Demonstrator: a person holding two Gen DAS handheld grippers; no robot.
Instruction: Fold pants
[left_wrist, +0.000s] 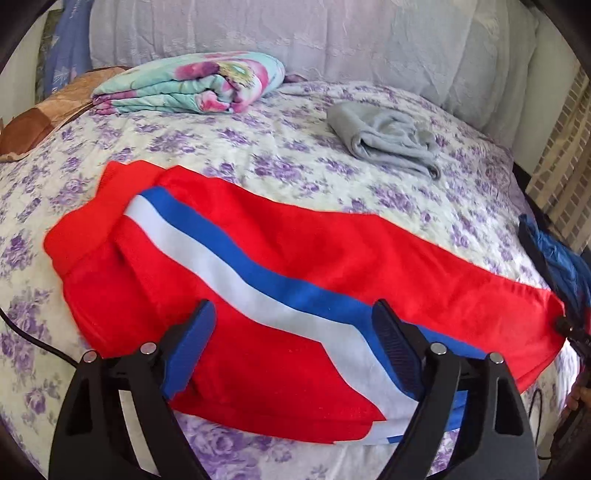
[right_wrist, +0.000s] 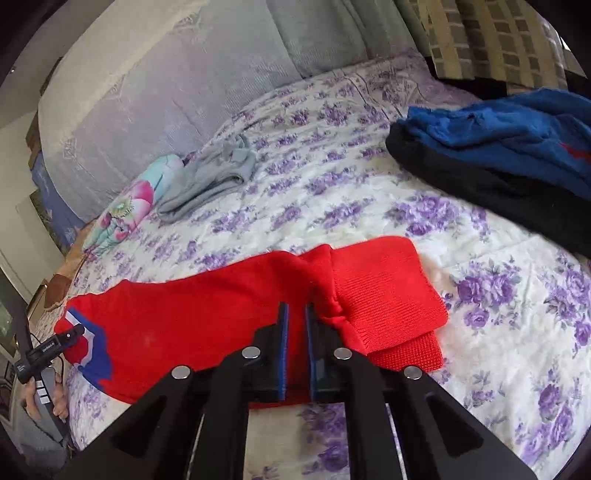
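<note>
Red pants (left_wrist: 314, 251) with a blue and white side stripe lie folded lengthwise across the flowered bed (left_wrist: 258, 147). The ribbed waistband is at the left in the left wrist view. My left gripper (left_wrist: 293, 317) is open above the near edge of the pants at the stripe. In the right wrist view the pants (right_wrist: 192, 325) run left, with the ribbed cuffs (right_wrist: 388, 295) at the right. My right gripper (right_wrist: 295, 314) is nearly closed, its blue pads pinching red fabric just left of the cuffs.
A folded grey garment (left_wrist: 388, 136) and a folded flowered blanket (left_wrist: 192, 81) lie at the far side of the bed. A pile of blue and black clothes (right_wrist: 509, 147) lies at the right. A white headboard cover (left_wrist: 295, 33) stands behind.
</note>
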